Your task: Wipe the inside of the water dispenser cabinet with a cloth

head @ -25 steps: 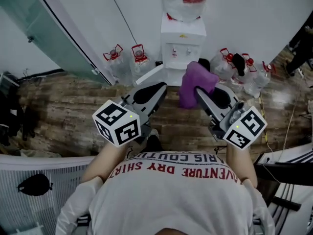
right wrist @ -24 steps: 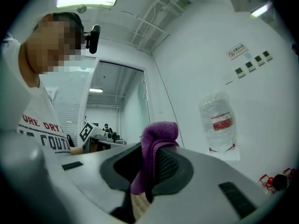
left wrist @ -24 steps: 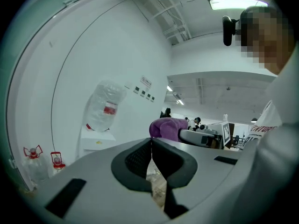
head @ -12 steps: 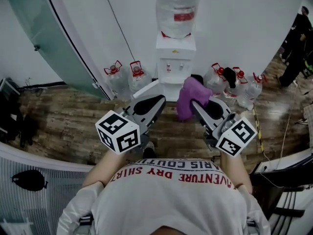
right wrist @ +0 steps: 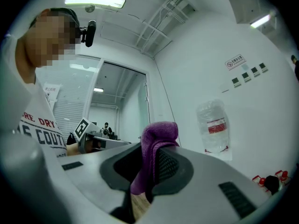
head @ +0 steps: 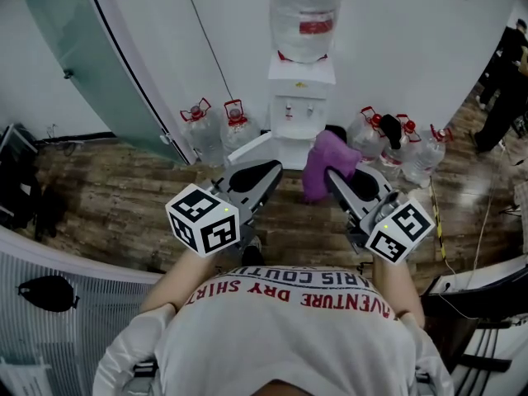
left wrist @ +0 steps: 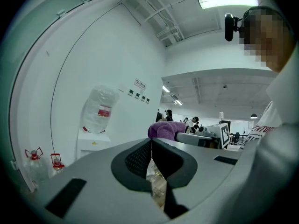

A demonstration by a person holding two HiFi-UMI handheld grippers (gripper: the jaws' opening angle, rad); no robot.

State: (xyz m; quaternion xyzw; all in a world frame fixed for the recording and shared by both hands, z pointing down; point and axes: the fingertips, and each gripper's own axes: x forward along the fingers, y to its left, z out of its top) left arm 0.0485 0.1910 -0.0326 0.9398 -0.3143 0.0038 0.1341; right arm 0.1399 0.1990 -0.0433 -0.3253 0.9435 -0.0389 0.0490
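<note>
Purple cloth (head: 327, 160) gripped tight in the right gripper (right wrist: 151, 164), held up short of the water dispenser (head: 301, 97) (left gripper (left wrist: 150, 158) pinched together, empty). Cabinet door (head: 247, 145) prob. open; wiping not begun, whole inside left.

Head view: above the person (head: 297, 337), facing steeply down at the floor (head: 124, 196) and water dispenser (head: 302, 97), mid-distance. Gripper views: low, close behind own jaws, tilted up toward the wall (left wrist: 117, 55) and ceiling (left wrist: 187, 17). All share the dispenser's bottle (left wrist: 97, 108) and the cloth (right wrist: 156, 139).
</note>
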